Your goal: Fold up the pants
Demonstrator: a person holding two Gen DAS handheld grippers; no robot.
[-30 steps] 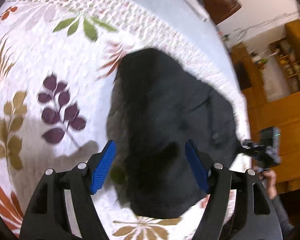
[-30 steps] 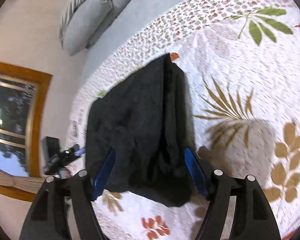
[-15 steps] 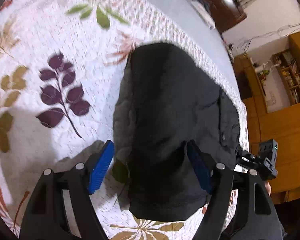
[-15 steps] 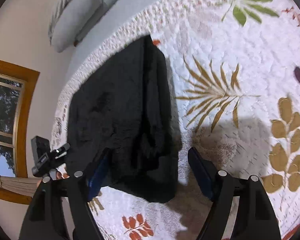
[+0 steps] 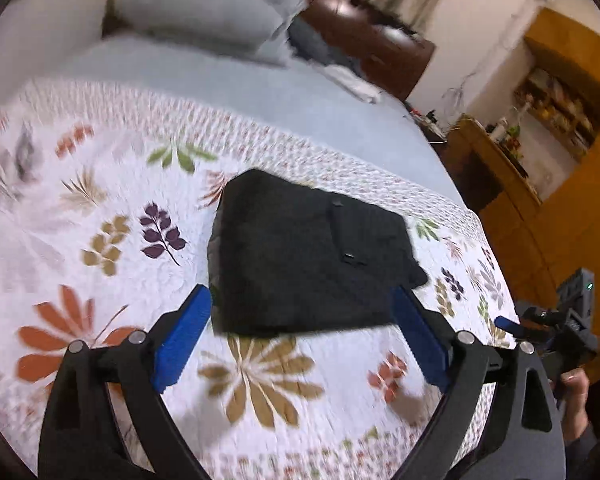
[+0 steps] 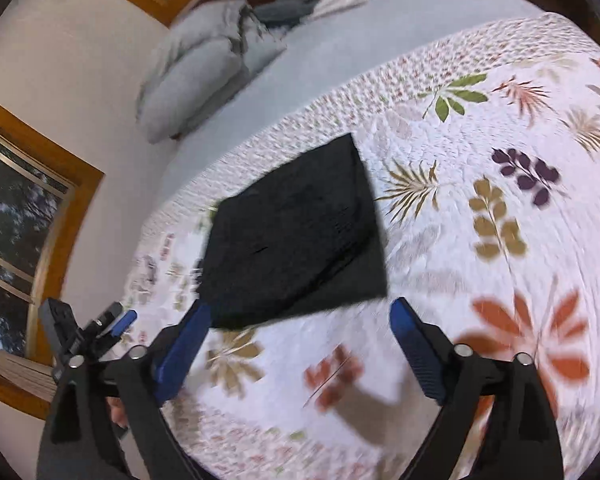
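Blue-padded fingers of the left gripper (image 5: 302, 326) are spread wide with nothing between the pads; they have just been opening. They hang in the air above a bed, apart from the cloth below. The right gripper (image 6: 300, 330) matches it: its fingers are also spread wide, just opened, gripping nothing.

Black pants (image 5: 310, 256) lie folded into a compact, roughly square bundle on a white quilt (image 5: 100, 208) printed with large leaves and flowers in rust, olive, purple and tan. The bundle lies flat, near the side of the quilt. In the right wrist view the pants (image 6: 296, 232) sit just beyond the fingertips, its near edge in line with the left-hand pad.

Past the quilt is a pale blue sheet (image 5: 260, 96), with grey pillows (image 6: 196, 80) stacked against a cream wall. A wooden-framed window (image 6: 16, 220) shows at the left of the right wrist view. A person's hand (image 5: 576, 400) holds the other gripper's handle at the lower right edge of the left wrist view.
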